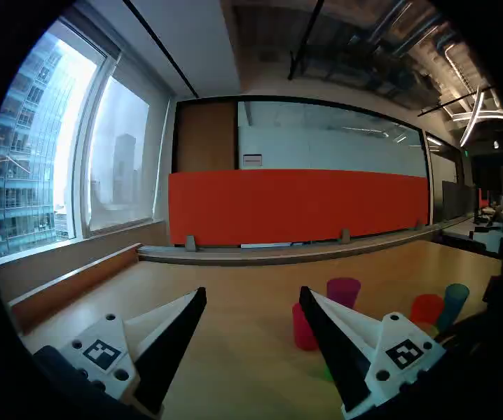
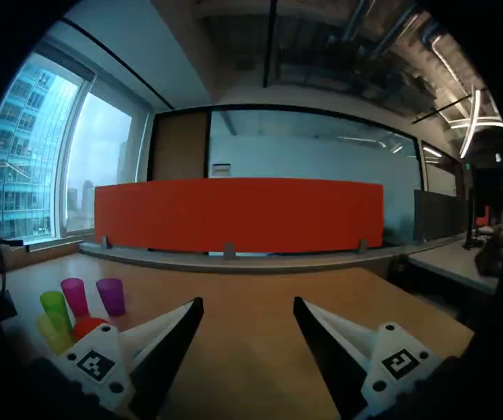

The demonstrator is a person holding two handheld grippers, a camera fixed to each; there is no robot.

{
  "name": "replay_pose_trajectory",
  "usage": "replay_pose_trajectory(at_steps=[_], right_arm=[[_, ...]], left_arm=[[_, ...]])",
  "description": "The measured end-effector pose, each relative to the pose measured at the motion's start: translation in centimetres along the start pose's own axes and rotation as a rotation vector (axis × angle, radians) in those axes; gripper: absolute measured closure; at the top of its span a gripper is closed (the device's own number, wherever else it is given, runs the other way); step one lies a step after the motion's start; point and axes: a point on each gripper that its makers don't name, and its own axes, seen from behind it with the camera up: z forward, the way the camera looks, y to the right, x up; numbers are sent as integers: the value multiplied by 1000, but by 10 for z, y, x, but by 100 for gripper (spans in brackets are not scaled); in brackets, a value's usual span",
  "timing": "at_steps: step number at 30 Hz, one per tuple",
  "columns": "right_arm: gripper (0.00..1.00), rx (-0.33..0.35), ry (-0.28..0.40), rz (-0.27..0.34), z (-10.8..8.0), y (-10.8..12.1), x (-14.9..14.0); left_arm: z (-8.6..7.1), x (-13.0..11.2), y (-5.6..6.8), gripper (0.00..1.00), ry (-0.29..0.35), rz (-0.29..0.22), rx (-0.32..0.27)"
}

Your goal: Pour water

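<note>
Left claw [image 1: 251, 290]: fingers spread wide, gripping nothing, over the wooden desk [image 1: 244, 336]. Right claw [image 2: 246, 301]: likewise spread, empty. Each finger bears 1 square black-and-white marker tag [image 1: 103, 352].

5 plastic cups stand grouped on the desk, well short of its far edge: green cup [image 2: 55, 306], magenta cup [image 2: 76, 294], purple cup [image 2: 111, 295], yellow cup [image 2: 50, 334], red cup [image 2: 87, 326].

Orange divider panel [image 2: 237, 213] along the far edge.

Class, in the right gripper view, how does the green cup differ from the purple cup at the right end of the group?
Colour: the green cup is lime, the purple cup violet. Place: the green cup sits at the left, with a yellow cup just in front of it; the purple cup stands at the right, with bare table beside it. Both are upright tumblers, narrowing downward.
</note>
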Motion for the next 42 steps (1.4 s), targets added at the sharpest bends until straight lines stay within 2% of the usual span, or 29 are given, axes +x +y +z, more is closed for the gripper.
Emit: replay_pose_trajectory(at_steps=[9,20,30,35,42], right_arm=[[1,29,-22,0,0,-5,27],[1,35,-34,0,3,-1,63],[1,66,-55,16,-2,-9,89],[1,80,-58,11,-2,-12,93],[1,143,-74,12,-4,-22,94]], left_arm=[[5,42,0,1,-11,-15,-23],[7,98,-6,1,-10,45,-34],[5,140,13,1,-18,28,-112],[6,146,24,1,-30,5,-150],[7,143,31,1,-53,-1,-203]])
